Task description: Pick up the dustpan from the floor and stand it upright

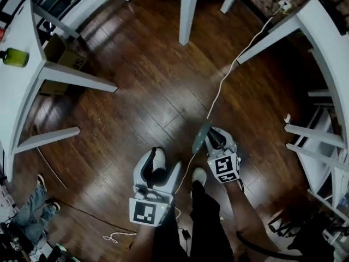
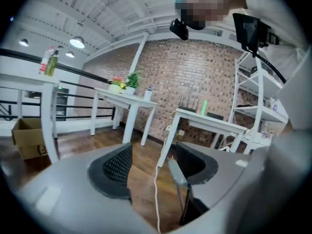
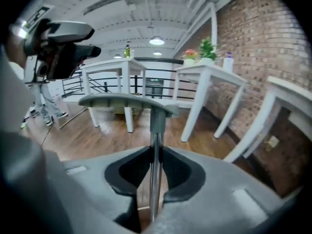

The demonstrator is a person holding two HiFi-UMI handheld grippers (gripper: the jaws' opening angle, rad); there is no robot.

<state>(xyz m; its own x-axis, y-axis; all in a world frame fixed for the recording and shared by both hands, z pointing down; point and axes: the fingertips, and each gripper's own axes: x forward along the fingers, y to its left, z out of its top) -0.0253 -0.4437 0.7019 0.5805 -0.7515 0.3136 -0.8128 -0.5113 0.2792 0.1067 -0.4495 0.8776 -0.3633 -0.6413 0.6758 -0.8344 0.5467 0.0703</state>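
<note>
My right gripper (image 1: 214, 141) is shut on the thin metal handle (image 3: 155, 174) of the dustpan. The handle runs straight up between the pads. Its grey-green pan (image 3: 124, 101) sits across the top, lifted off the wooden floor. From the head view the pan (image 1: 200, 137) shows edge-on just beyond the right gripper. The left gripper (image 1: 159, 171) hangs lower and to the left, open, with nothing between its jaws. In the left gripper view the gap at that gripper (image 2: 151, 165) shows only floor and cable, with the dustpan's handle (image 2: 176, 172) off by the right jaw.
A white cable (image 1: 229, 72) trails across the floor to a wall socket. White table legs (image 1: 188, 10) stand ahead, a table with a green bottle (image 1: 13, 57) and a cardboard box (image 1: 54, 48) at left, white shelving (image 1: 316, 146) at right. Another person's legs (image 1: 32, 201) show lower left.
</note>
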